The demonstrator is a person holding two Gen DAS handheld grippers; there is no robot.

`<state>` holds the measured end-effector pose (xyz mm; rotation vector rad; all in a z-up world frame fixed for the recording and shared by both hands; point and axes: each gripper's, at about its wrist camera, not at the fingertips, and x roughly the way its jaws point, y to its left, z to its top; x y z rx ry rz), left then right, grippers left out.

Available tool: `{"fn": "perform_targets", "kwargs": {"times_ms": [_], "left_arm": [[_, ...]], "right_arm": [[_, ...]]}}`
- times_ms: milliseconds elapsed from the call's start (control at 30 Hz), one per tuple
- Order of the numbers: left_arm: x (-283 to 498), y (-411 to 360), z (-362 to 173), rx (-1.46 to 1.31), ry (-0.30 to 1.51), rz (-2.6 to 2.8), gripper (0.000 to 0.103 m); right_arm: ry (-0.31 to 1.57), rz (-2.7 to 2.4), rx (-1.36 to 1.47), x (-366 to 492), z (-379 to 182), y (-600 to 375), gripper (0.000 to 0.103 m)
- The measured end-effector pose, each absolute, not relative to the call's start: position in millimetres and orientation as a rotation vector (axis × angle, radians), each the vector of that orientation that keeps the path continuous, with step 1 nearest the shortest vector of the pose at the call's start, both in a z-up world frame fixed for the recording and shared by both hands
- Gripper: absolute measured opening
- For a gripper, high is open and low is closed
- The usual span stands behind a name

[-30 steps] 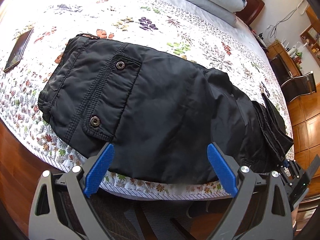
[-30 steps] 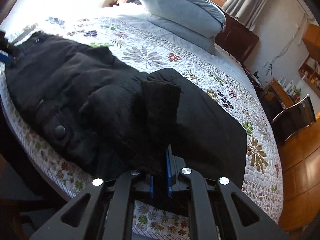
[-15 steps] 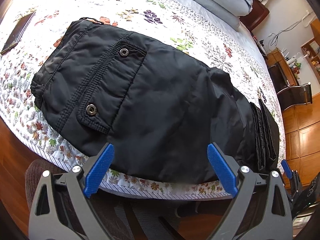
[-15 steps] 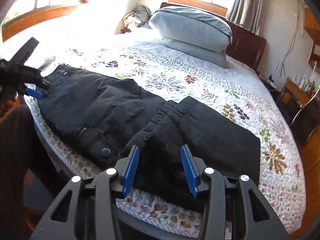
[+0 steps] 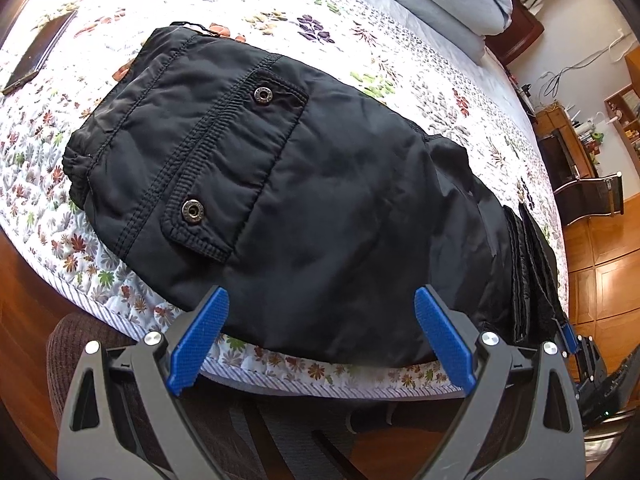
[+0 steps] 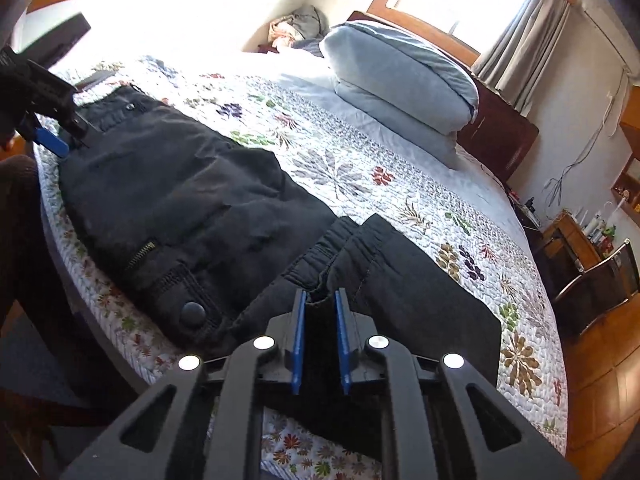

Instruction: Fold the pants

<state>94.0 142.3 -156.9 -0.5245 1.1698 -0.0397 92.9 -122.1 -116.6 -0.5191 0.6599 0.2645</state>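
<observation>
Only the left wrist view shows the rear pocket flap [image 5: 236,152] with two metal snaps and a phone [image 5: 38,54] lying on the floral quilt [image 5: 400,60]; only the right wrist view shows a side zipper [image 6: 140,254] and the folded-back leg cuffs [image 6: 352,248]. Black pants [image 5: 320,208] are laid along the near edge of the quilt, long axis parallel to that edge, waistband toward the left gripper. Left gripper [image 5: 320,336] is held wide open, just short of the fabric, nothing gripped. Right gripper [image 6: 320,312] is nearly closed, pinching black cloth at the cuff fold. Pillows [image 6: 400,76] are stacked at the headboard.
</observation>
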Motion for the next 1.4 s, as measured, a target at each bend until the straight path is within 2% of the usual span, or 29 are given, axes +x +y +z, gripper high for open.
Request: {"fn": "perform_targets", "kwargs": {"times_ms": [100, 400, 533, 600, 633, 833, 1100, 1267, 1400], "left_arm": [[95, 144, -159, -0.543, 1.171, -0.037, 0.094], [97, 141, -154, -0.527, 1.165, -0.037, 0.094], [98, 151, -149, -0.541, 1.152, -0.022, 0.094], [96, 160, -146, -0.550, 1.134, -0.004, 0.094], [95, 167, -144, -0.554, 1.123, 0.010, 0.094], [80, 222, -142, -0.645, 1.061, 0.133, 0.094], [60, 287, -173, -0.918, 0.996, 0.188, 0.094], [66, 292, -197, -1.181, 0.917, 0.012, 0.094], [75, 287, -210, -1.206, 0.937, 0.033, 0.094]], "right_arm": [[0.675, 0.290, -0.515, 92, -117, -120, 0.014], [0.805, 0.338, -0.540, 108, -169, -104, 0.014], [0.827, 0.351, -0.487, 110, -165, -109, 0.015], [0.842, 0.372, -0.442, 110, -157, -114, 0.040], [0.834, 0.372, -0.410, 109, -151, -116, 0.059], [0.776, 0.397, -0.236, 103, -116, -135, 0.058], [0.772, 0.364, -0.018, 115, -95, -170, 0.058], [0.792, 0.319, -0.005, 119, -98, -179, 0.058], [0.801, 0.320, -0.010, 119, -100, -176, 0.058]]}}
